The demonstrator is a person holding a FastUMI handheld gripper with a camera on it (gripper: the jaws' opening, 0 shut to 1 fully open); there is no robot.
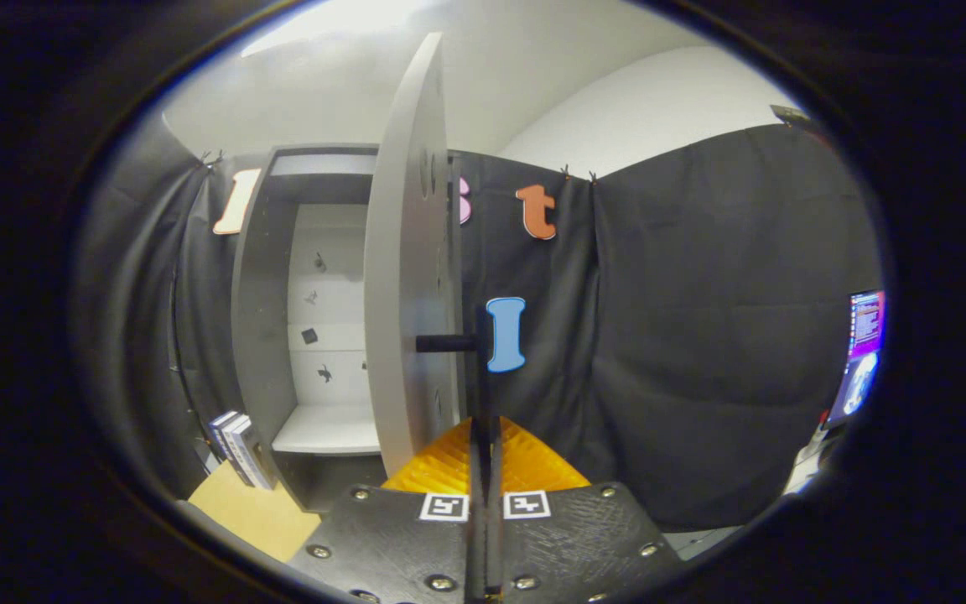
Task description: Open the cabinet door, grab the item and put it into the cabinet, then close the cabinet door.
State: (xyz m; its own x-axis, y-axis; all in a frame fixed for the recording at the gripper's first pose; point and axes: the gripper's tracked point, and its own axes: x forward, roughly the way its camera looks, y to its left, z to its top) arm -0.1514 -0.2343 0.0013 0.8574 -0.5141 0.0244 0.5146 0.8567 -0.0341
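Pressed close together, the fingers (483, 457) pinch a thin dark vertical bar, the cabinet door's handle (481, 394), which runs down between them. A short dark stub (445, 342) joins the handle to the door at about mid-height.

The cabinet door (410, 277) is grey and stands swung open, seen nearly edge-on just left of the fingers and reaching up well above them. Two small round holes show near the top of its edge.

To the left of the door the cabinet (261, 319) is open. Its side wall is grey, its back panel (328, 310) is pale with a few small dark marks on it, and a pale shelf (328, 429) lies at the bottom of the opening. Nothing can be seen lying on that shelf.

Near the cabinet's lower left corner a small box with dark and light stripes (240, 449) stands upright, leaning a little. It rests at the far edge of a tan sheet (252, 512) lying on the worktop, left of the fingers and outside the cabinet.

Black cloth (701, 335) hangs behind and to the right of the door. Far to the right a lit screen (863, 352) glows at the edge of the cloth.
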